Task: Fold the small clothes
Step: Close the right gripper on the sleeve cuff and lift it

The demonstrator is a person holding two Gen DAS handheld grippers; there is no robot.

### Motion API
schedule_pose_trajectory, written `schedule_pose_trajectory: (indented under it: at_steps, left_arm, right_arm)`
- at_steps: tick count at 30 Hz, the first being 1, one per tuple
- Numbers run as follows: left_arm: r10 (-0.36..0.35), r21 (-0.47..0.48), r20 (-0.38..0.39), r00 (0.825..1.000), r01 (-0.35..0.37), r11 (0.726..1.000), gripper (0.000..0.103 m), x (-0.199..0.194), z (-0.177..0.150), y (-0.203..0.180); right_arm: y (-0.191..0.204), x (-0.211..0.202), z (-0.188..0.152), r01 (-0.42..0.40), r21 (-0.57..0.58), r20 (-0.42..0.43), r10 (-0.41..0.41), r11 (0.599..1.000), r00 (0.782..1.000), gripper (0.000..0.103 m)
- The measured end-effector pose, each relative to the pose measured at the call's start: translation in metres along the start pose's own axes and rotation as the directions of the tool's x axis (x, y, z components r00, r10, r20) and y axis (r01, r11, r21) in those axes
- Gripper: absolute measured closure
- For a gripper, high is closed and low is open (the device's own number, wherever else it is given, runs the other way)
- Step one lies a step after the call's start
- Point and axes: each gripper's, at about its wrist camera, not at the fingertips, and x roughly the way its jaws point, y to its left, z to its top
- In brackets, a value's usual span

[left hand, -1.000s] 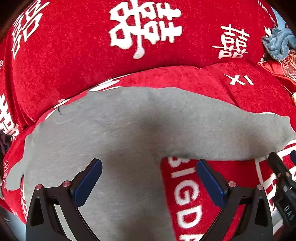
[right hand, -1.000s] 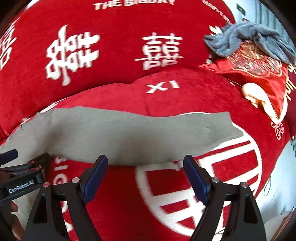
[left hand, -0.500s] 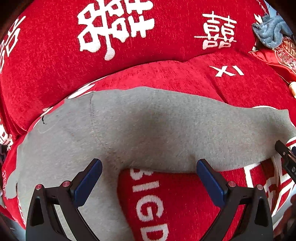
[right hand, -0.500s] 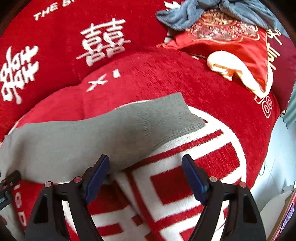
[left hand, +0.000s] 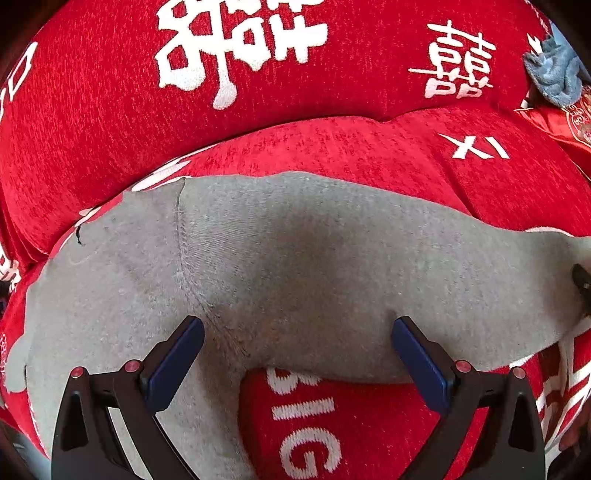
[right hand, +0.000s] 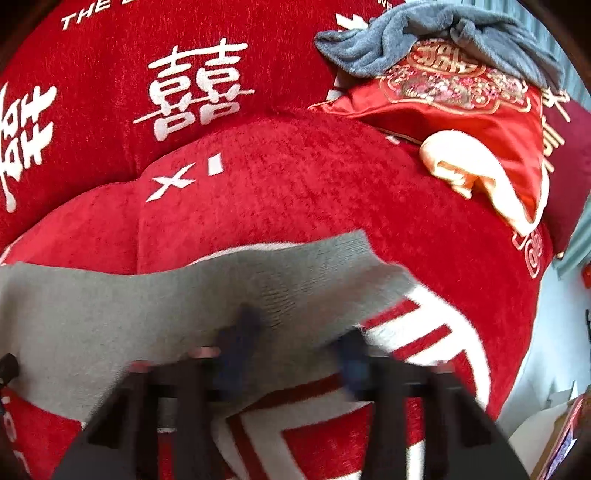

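Observation:
A small grey garment [left hand: 295, 266] lies spread flat on a red sofa seat; a seam runs down its left part. My left gripper [left hand: 297, 350] is open, its blue pads straddling the garment's lower edge near the seam. In the right wrist view the garment's ribbed cuff end [right hand: 325, 273] lies on the seat. My right gripper [right hand: 295, 343] is blurred by motion, its jaws partly closed around the cuff's lower edge; whether it grips the cloth is unclear.
The red sofa cover [right hand: 295, 177] carries white characters and stripes. A red embroidered cushion [right hand: 461, 107] with a blue-grey towel [right hand: 424, 33] on it lies at the far right. The towel also shows in the left wrist view [left hand: 554, 70]. The floor [right hand: 554, 332] is at right.
Both grippers moved forward toward the garment. The right gripper shifted to the cuff end and its jaws have narrowed. The left gripper stayed open.

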Motion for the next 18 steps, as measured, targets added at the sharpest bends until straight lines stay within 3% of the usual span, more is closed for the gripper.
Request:
schedule_pose_trajectory:
  at_steps: [1,10,13,18]
  left_arm:
    - [0.002,-0.003,0.000,1.000,-0.002,1.000,0.001,0.001,0.001,0.002]
    - [0.063,-0.069,-0.008,0.998,-0.063,0.996,0.001,0.013,0.013,0.032]
    - [0.028,-0.098,-0.021,0.999,-0.030,0.995,0.001,0.019,0.012,0.040]
    - [0.028,-0.074,-0.018,0.999,-0.029,0.997,0.001,0.013,0.009,0.036]
  right_arm:
    - [-0.002,-0.001,-0.001,-0.018,0.015,0.002,0.018,1.000,1.000,0.095]
    - [-0.014,-0.029,-0.008,-0.058,0.095,0.103,0.048,0.994,0.994,0.096]
    - [-0.013,-0.035,-0.007,-0.056,0.096,0.118,0.044,0.994,0.992,0.096]
    - [-0.014,-0.046,-0.009,-0.054,0.107,0.135,0.040,0.993,0.990,0.096]
